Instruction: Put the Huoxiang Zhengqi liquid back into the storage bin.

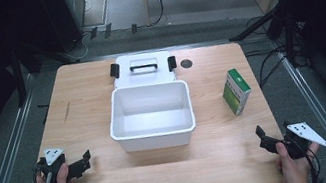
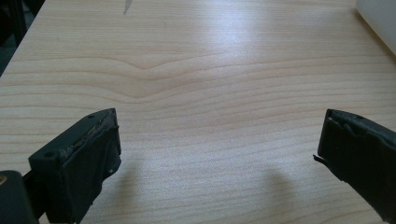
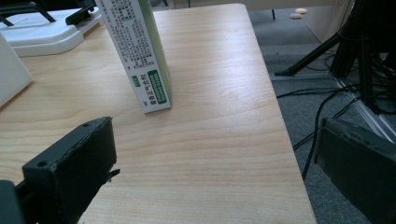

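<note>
We work at a pale wooden surface (image 1: 91,99) with rounded corners. At its middle sits a white bin (image 1: 154,132), open at the top, its long side facing us. Just behind the bin, touching or nearly touching its far rim, lies the white lid (image 1: 144,67), flat, with a dark handle on top and a black clip at each end. A small dark disc (image 1: 186,63) is set in the surface just right of the lid.

To the right of the bin, well apart from it, stands a green and white box (image 1: 236,91), upright on its small end and turned at an angle to the surface's edge. In the right gripper view the box (image 3: 140,51) rises ahead and to the left of the jaws, with printed text on its white face and a green side.

Our left gripper (image 1: 81,165) rests near the front left corner, pointing toward the bin; in its own view the left gripper (image 2: 219,154) has its jaws spread wide over bare wood, nothing between them. Our right gripper (image 1: 264,138) sits near the front right corner, aimed toward the box but well short of it; the right gripper (image 3: 215,163) likewise has its jaws wide apart with only wood between them.
</note>
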Action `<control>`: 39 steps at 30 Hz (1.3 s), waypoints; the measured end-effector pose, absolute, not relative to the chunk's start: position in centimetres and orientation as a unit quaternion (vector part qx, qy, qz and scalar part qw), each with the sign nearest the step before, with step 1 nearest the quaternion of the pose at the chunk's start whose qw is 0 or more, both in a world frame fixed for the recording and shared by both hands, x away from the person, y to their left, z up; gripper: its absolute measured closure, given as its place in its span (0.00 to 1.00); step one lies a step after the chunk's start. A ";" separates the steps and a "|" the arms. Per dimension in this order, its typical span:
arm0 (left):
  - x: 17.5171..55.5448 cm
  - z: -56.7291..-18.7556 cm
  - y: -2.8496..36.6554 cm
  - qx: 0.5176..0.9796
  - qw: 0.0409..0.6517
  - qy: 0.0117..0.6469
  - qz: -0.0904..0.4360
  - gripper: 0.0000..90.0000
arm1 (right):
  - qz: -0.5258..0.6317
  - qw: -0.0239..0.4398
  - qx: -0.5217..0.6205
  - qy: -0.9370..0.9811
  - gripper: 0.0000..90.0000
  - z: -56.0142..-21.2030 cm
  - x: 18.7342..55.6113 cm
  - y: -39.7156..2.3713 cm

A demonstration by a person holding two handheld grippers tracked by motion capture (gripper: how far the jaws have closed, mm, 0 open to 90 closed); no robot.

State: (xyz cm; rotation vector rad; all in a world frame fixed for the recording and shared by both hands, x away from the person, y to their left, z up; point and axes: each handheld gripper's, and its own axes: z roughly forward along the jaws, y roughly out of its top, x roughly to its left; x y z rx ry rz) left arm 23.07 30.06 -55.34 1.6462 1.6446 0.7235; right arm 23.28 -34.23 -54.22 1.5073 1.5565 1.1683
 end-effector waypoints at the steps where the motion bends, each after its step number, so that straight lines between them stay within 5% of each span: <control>1: 23.1 -55.3 30.1 0.635 0.344 0.633 0.278 0.00 | 0.447 0.330 0.580 0.596 0.00 -54.2 23.3 -34.2; 12: 23.0 -55.3 30.0 0.636 0.343 0.633 0.279 0.00 | 0.456 0.310 0.572 0.607 0.01 -53.8 23.4 -34.2; 16: 23.0 -55.3 30.1 0.635 0.345 0.633 0.278 0.00 | 0.431 0.333 0.568 0.618 0.12 -53.0 23.5 -34.1; 39: 23.0 -55.3 30.1 0.633 0.348 0.634 0.276 0.00 | 0.293 0.248 0.544 0.746 0.14 -46.6 28.3 -32.1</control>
